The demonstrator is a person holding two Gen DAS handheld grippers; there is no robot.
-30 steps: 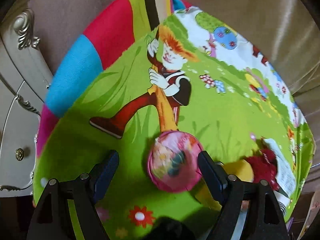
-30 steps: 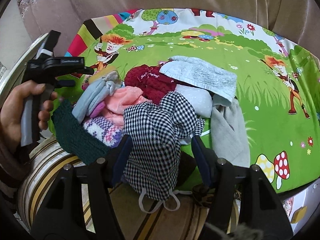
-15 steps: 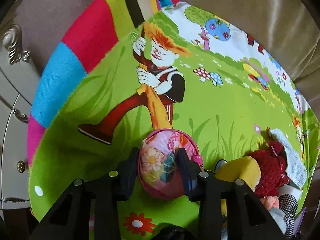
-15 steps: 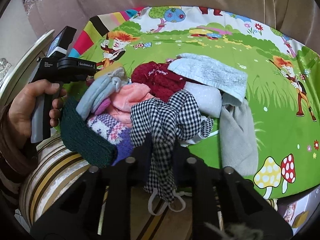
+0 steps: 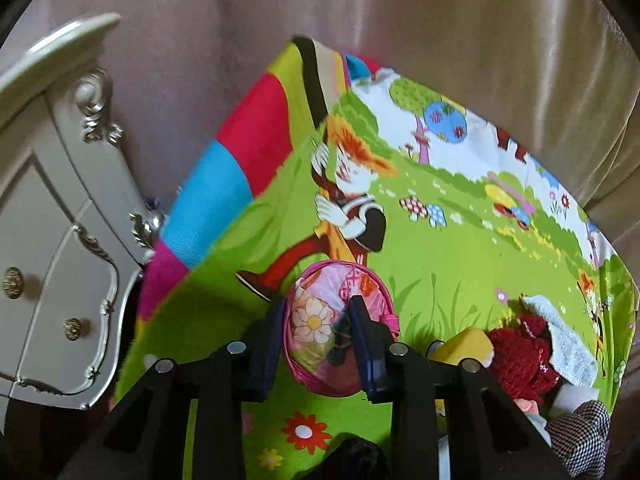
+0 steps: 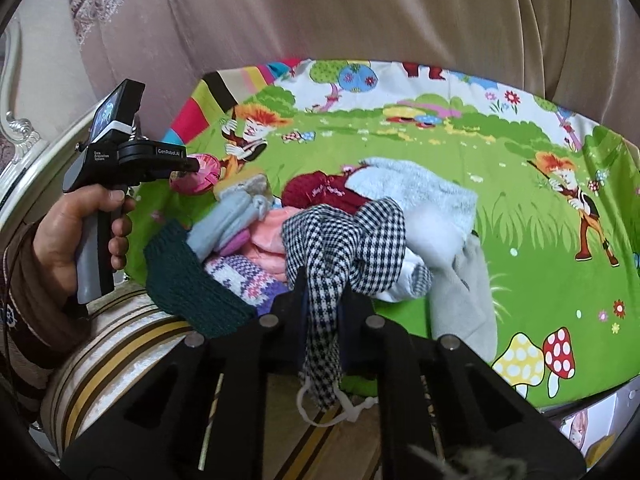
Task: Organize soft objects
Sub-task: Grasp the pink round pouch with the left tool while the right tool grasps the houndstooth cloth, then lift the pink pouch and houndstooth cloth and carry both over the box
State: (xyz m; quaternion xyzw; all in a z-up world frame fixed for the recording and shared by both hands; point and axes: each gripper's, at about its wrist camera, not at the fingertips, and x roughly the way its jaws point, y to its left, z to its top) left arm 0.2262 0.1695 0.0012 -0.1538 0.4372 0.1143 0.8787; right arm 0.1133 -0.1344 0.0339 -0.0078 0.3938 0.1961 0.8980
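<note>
My left gripper (image 5: 318, 312) is shut on a round pink flowered pouch (image 5: 324, 340), held above the green cartoon sheet (image 5: 460, 264). It also shows in the right wrist view (image 6: 192, 166), with the pouch (image 6: 200, 178) at its tip. My right gripper (image 6: 324, 292) is shut on a black-and-white checkered cloth (image 6: 340, 240) that lies on a heap of soft items: a dark red knit (image 6: 320, 194), a pale blue towel (image 6: 416, 188), a grey cloth (image 6: 464, 296), a dark green knit (image 6: 188, 284) and pink pieces (image 6: 272, 232).
A cream cabinet with drawers (image 5: 52, 240) stands at the left of the sheet. Beige sofa upholstery (image 6: 360, 12) rises behind. A striped cushion (image 6: 120, 344) lies at the near left edge under the green knit.
Both grippers have closed: the left on the pink pouch and lifted it, the right on the checkered cloth, pulling it up a little.
</note>
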